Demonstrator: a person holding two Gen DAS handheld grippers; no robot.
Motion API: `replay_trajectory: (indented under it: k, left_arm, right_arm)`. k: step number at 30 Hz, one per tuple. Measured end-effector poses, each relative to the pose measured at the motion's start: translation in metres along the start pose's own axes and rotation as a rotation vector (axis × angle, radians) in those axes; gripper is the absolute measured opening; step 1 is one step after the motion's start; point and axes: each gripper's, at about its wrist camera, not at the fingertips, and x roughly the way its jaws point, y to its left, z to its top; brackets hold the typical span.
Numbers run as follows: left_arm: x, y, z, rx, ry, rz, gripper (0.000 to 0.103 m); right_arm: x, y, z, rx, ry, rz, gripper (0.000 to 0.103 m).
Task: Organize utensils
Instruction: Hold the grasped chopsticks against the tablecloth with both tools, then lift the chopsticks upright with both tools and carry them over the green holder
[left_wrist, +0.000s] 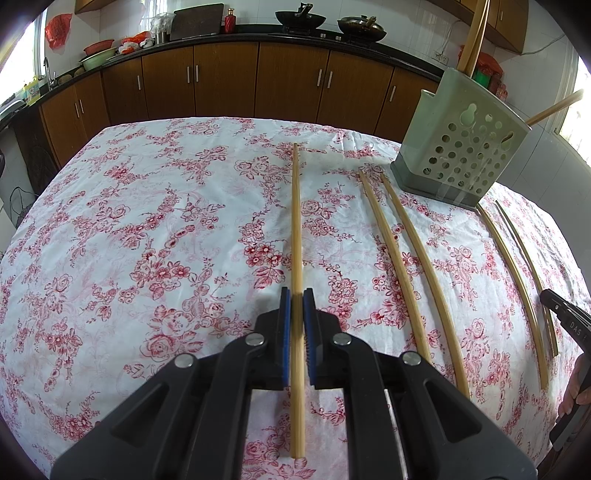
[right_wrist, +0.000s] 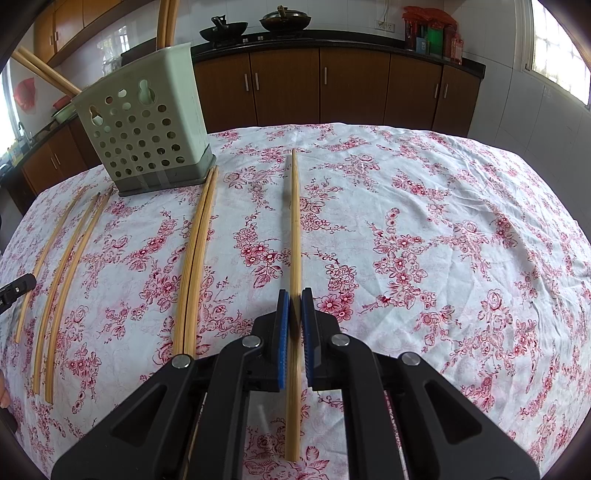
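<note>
Several bamboo chopsticks lie lengthwise on the floral tablecloth. My left gripper is shut on one chopstick, which runs between its blue pads. My right gripper is shut on another chopstick in the same way. A pale green perforated utensil holder stands at the back of the table, with chopsticks sticking out of its top; it also shows in the right wrist view. Two loose chopsticks lie right of my left gripper, two more beyond them.
A pair of chopsticks lies left of my right gripper, and three more lie further left. Brown kitchen cabinets and a dark counter with woks stand behind the table. The other gripper's tip shows at the right edge.
</note>
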Motion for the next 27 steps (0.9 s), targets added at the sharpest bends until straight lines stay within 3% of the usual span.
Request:
replay_trajectory:
  k: [13,27]
  left_arm:
    - [0.000,0.000,0.000,0.003,-0.001,0.002,0.011]
    - [-0.017,-0.014,-0.023,0.110,0.007,0.064,0.008]
  right_arm:
    - [0.000,0.000,0.000,0.002,0.000,0.002,0.008]
    - [-0.013,-0.002,-0.011,0.003,0.001,0.026,0.008]
